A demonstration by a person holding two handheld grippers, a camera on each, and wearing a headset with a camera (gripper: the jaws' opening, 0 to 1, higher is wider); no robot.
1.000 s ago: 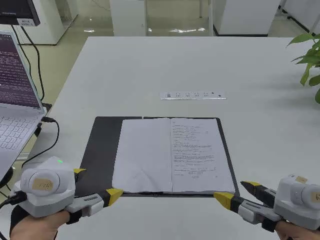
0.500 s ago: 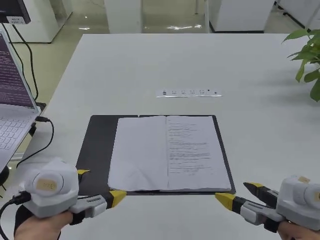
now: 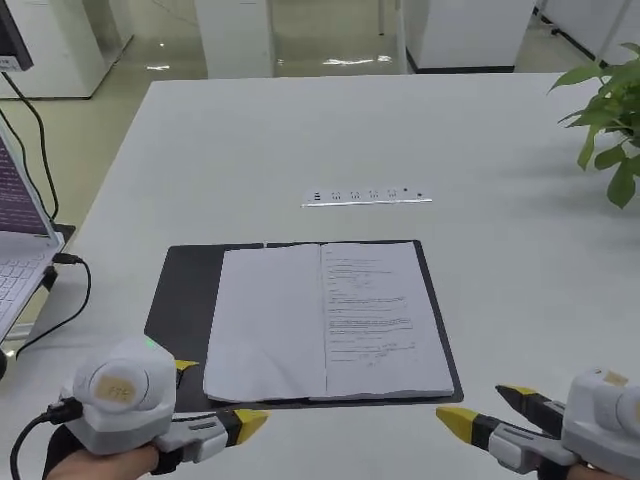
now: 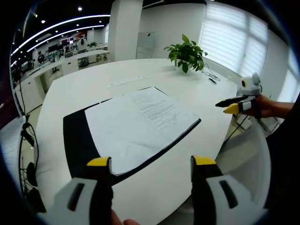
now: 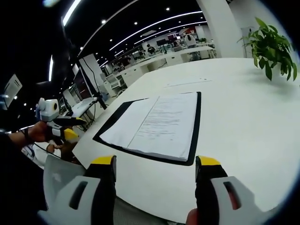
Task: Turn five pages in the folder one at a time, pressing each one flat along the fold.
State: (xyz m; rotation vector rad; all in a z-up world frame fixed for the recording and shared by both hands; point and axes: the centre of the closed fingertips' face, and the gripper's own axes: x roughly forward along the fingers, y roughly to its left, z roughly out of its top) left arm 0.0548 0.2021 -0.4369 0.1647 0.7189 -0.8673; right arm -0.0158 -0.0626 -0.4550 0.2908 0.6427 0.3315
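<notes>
A black folder lies open on the white table, with a blank page on the left and a printed page on the right. The folder sits ahead of the left gripper's jaws. In the right gripper view the folder lies ahead and to the left. My left gripper hovers open off the folder's near left corner, holding nothing. My right gripper hovers open just off the near right corner, also with nothing between its jaws.
A white strip with small markings lies on the table beyond the folder. A laptop with a black cable stands at the left edge. A green plant stands at the far right.
The head view has shifted, so the folder sits lower and further left in the picture. Both grippers stay open near the folder's front corners, slightly lower in the frame.
</notes>
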